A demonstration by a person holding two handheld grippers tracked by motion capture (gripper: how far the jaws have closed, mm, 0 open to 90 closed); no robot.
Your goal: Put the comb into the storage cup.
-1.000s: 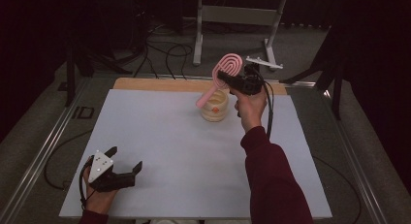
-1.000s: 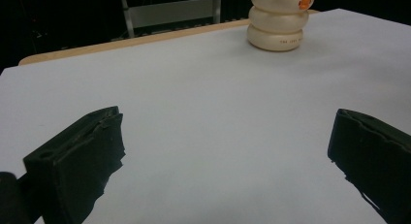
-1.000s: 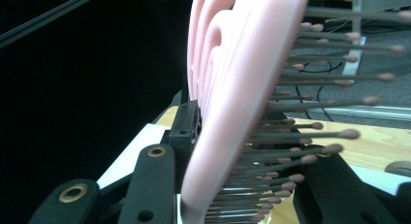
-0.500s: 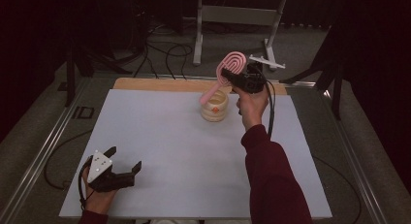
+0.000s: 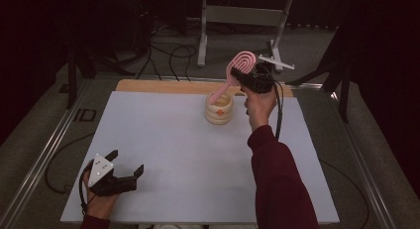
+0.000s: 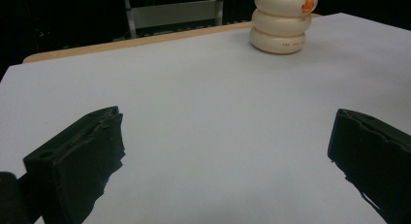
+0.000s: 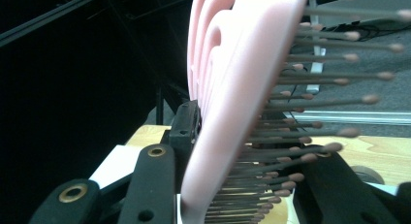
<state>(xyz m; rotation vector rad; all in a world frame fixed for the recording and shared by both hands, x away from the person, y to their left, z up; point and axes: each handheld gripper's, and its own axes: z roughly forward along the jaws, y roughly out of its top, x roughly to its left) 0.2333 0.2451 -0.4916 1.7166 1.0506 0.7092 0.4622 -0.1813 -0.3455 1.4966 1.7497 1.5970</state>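
Note:
A pink hairbrush (image 5: 236,71) is held up at the back of the table, its head high and its handle slanting down into a cream ribbed cup (image 5: 219,109). My right gripper (image 5: 250,76) is shut on the brush head; in the right gripper view the pink head (image 7: 232,88) and its bristles stand between the black jaws. My left gripper (image 5: 125,165) rests at the table's front left, open with nothing between its fingers (image 6: 80,156). The cup (image 6: 283,21) appears far off in the left gripper view, an orange mark on its rim.
A white sheet (image 5: 163,154) covers the table, with a wooden strip (image 5: 158,86) along its far edge. A metal stand (image 5: 242,21) and cables lie on the floor behind. Metal rails (image 5: 44,154) run along both sides.
The right gripper has shifted slightly with the brush, its handle lowering into the cup. The left gripper has stayed still.

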